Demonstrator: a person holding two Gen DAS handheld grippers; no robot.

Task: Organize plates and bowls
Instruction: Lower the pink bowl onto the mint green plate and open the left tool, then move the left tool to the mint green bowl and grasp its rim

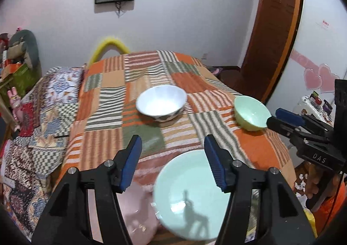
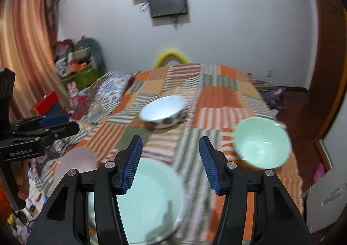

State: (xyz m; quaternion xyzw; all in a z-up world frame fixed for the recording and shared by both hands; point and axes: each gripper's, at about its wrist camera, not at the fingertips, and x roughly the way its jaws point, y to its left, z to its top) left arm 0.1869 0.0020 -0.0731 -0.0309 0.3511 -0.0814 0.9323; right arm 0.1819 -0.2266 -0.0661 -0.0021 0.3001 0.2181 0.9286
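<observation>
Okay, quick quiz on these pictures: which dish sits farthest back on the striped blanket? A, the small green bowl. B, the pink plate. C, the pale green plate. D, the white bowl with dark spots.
D: in both wrist views the white bowl with dark spots lies farthest back on the blanket, beyond the small green bowl, pale green plate and pink plate.
</observation>
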